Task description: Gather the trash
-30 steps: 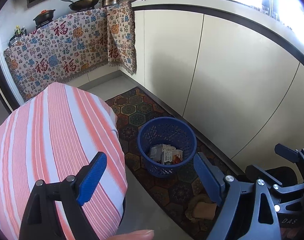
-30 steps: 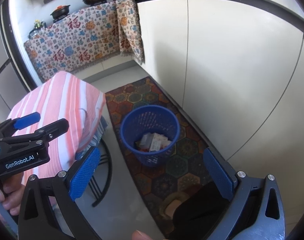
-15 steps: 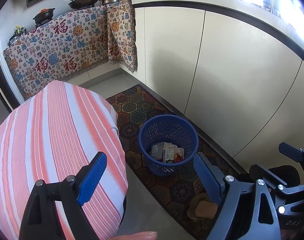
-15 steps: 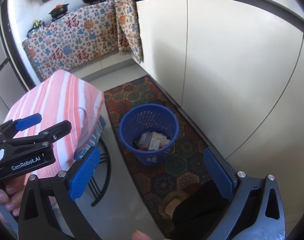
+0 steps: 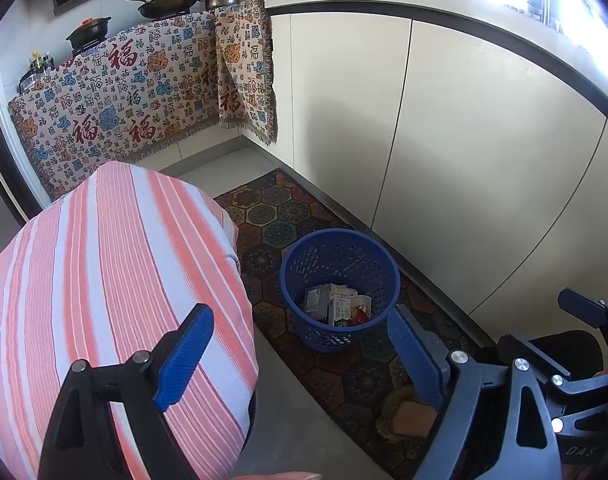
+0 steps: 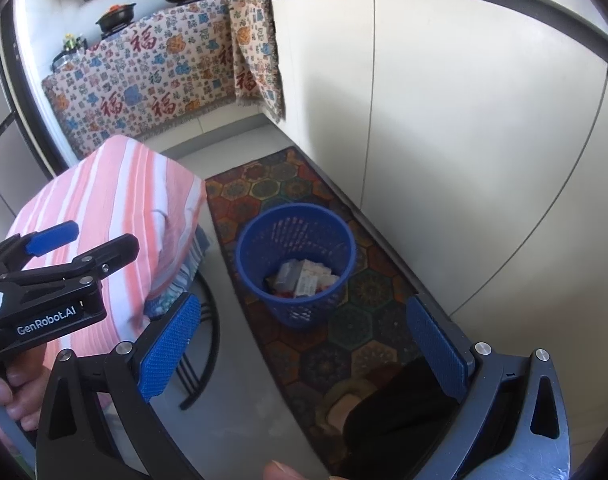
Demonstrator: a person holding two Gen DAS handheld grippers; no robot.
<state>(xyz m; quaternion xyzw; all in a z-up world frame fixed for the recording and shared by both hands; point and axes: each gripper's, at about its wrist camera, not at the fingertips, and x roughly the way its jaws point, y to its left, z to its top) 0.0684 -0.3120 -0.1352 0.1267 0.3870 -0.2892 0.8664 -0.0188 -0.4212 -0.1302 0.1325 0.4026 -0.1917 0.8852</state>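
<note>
Kitchen floor scene, both wrist views. Patterned mat (image 5: 304, 216) is laid along the cabinet fronts; blue basket (image 5: 339, 276) is stood upright on it, w/ cartons (image 5: 335, 304) seen at its bottom. Basket is framed ahead of and below both grippers, approx. centred btwn each pair of pads. Left gripper (image 5: 300, 356) and right gripper (image 6: 304, 348) are held w/ jaws wide apart, nothing gripped. Neither is judged clearly nearer.

Left gripper (image 5: 300, 360), black angular frame, blue ribbed pads on its fingers (image 5: 184, 356), silver screws behind the pads; right gripper (image 6: 304, 348), same build; white "GenRobot.AI" lettering on the left gripper's side
</note>
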